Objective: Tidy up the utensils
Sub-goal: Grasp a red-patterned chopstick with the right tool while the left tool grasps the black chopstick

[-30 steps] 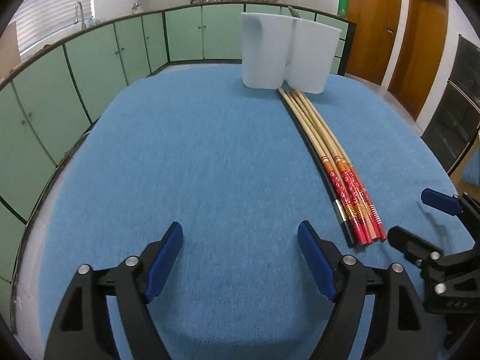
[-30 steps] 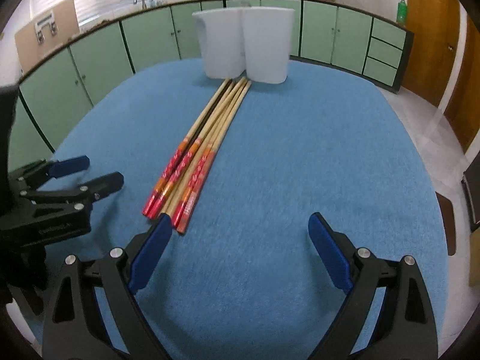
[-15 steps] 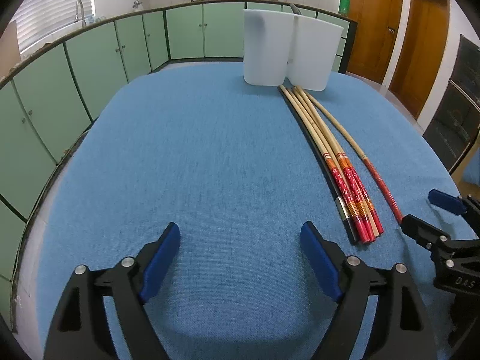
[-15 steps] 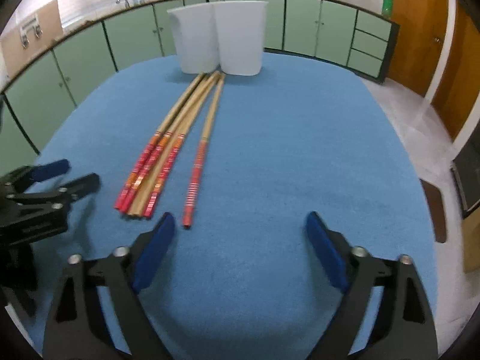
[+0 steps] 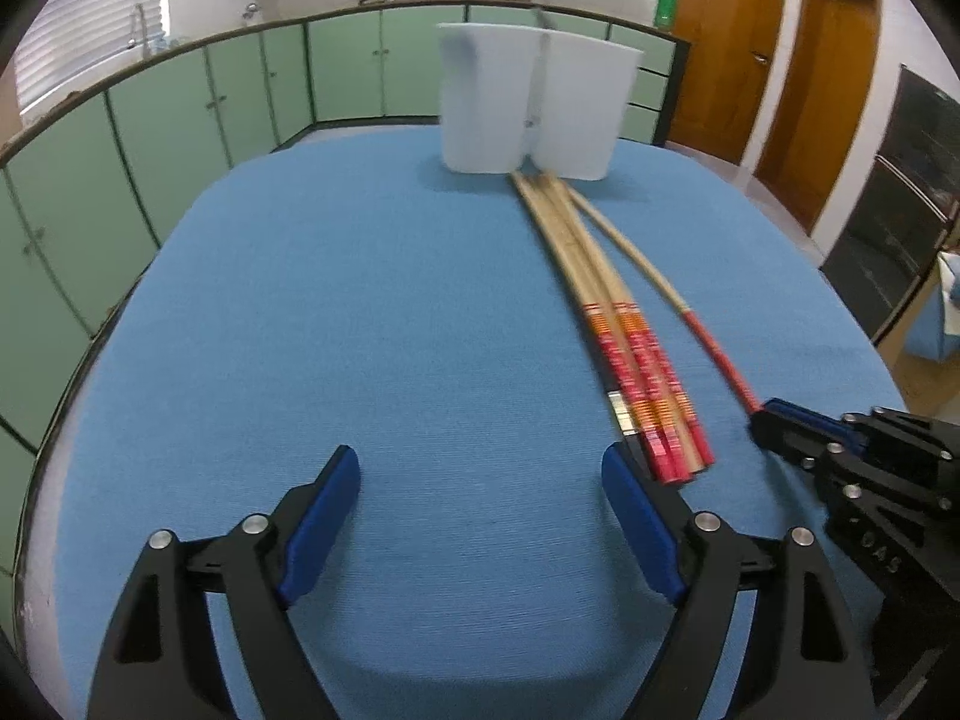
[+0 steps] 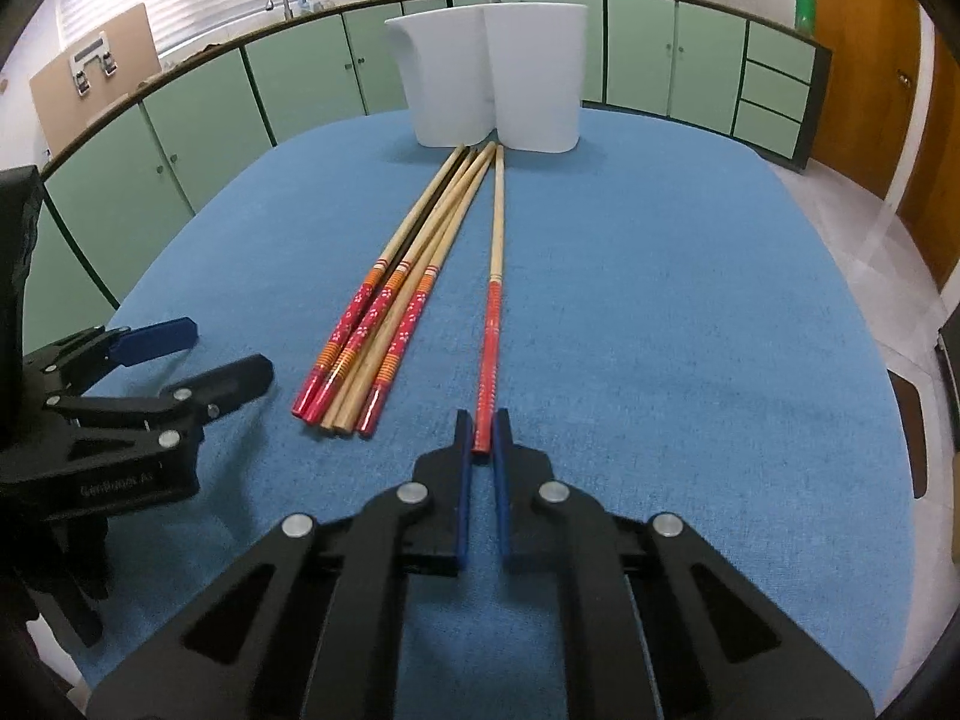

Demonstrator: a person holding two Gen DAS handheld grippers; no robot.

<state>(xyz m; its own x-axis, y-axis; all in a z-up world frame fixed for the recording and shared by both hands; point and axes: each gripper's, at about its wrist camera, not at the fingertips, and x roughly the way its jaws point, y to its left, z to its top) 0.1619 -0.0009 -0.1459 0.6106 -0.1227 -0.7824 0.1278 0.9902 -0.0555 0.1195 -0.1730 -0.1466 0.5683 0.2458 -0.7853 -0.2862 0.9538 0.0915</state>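
Your right gripper (image 6: 483, 438) jaws have just been closing onto the red end of the single bamboo chopstick (image 6: 493, 300) lying on the blue-clothed desk (image 6: 660, 300), left gripper (image 5: 480, 501) jaws apart and empty; lift level, steering its tip toward the white twin-compartment holder (image 6: 489, 78)

A table covered by a blue cloth (image 6: 690, 312) carries everything. At its far end stand two white containers (image 6: 489, 72), touching side by side. A bundle of chopsticks (image 6: 390, 312) with red ends lies on the cloth, running from the containers toward the near edge. One single chopstick (image 6: 493, 300) lies just beside the bundle, apart from it.
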